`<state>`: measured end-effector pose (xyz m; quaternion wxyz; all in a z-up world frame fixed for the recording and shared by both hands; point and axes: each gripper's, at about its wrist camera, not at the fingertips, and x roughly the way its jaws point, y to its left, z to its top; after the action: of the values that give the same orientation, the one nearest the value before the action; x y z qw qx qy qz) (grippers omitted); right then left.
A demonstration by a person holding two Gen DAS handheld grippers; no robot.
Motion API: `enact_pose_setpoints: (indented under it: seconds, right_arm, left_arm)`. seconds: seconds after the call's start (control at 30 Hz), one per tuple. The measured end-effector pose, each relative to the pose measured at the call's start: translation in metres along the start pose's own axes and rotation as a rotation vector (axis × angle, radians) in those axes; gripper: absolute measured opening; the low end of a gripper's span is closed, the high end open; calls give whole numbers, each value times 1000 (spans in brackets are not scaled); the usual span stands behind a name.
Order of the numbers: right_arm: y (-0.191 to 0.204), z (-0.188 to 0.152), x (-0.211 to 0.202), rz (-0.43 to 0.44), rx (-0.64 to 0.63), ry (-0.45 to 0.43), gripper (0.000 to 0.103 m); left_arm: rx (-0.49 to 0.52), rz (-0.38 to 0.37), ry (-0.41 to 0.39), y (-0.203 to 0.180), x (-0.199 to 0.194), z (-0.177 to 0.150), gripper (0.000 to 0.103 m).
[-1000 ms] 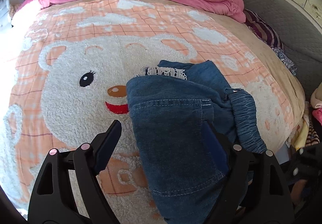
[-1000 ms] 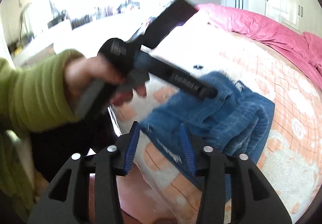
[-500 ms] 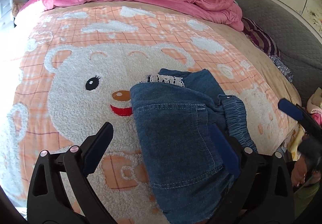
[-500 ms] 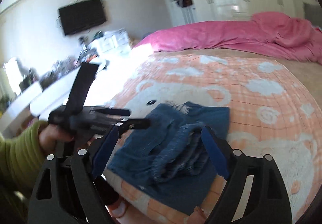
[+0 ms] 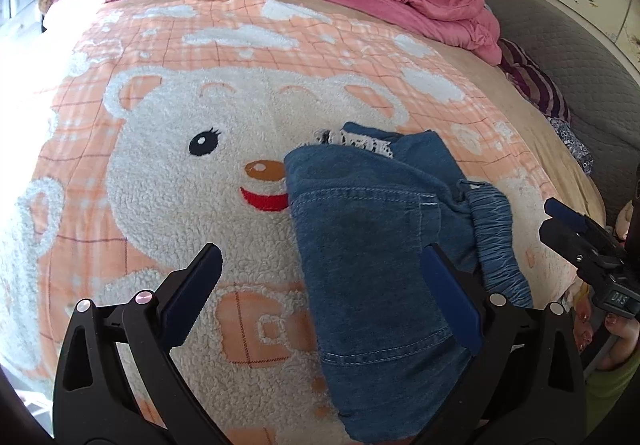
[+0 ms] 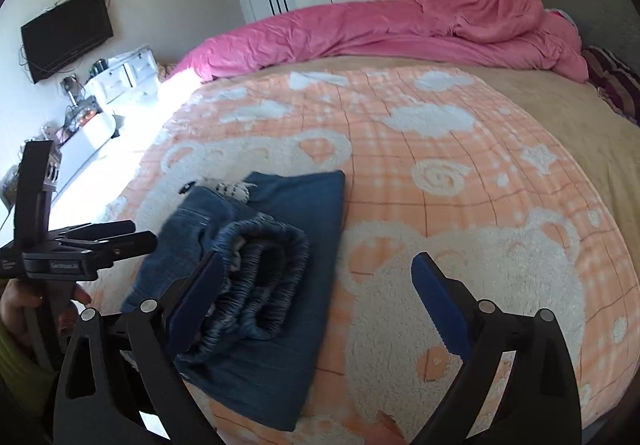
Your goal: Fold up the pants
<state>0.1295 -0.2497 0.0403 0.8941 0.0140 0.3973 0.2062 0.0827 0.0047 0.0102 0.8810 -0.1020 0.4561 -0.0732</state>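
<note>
Since a second ago both my grippers have backed off the pants and spread wide, and the right one has swung round from facing my left hand to looking along the bed. One bed (image 5: 520, 117) fills everything ahead of my fingers, and on it one bear blanket (image 5: 192, 181) gives a flat, soft place to fold on. One pink duvet (image 6: 360, 33) lies bunched at the far end, well beyond my fingers, I'd guess pushed there to keep the folding space free. One pair of pants (image 5: 360, 265) sits as a compact stack at the near edge: in the left view it lies between my fingers, close to the right one; in the right view it is by my left finger, with the gathered waistband (image 6: 264, 277) rolled on top. My left gripper (image 5: 320, 301) has its fingers wide apart, holding nothing; my right gripper (image 6: 316, 301) likewise stands apart and empty. Two grippers, then, both hovering near the bundle, which reads to me as the fold being about finished, bar tidying that loose waistband. One bit of white lace (image 5: 356, 141) peeks out at the far edge.
</note>
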Motion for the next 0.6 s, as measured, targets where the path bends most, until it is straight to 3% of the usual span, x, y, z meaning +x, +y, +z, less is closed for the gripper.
enact_pose_setpoints:
  seconds: [0.1,0.13,0.33,0.5,0.6]
  right_arm:
    - [-6,-3,10,13,29,55,89]
    - [-8,-4,15,24,47,76,79]
    - [-19,-7,37,96,159,167,56]
    - [-16,-4,51,96,159,194,49]
    - [-11,-2,59,119,148,211,38]
  left_arm:
    - [-31,-1,24,4,10,-2,93]
    - [-45,-7,34,6,14,-3,93]
    - [-103,-47,72,10,31,-9,93]
    - [-103,-57,58,2,34,-11,93]
    - [-98,-75,54,-6,37,-11,92]
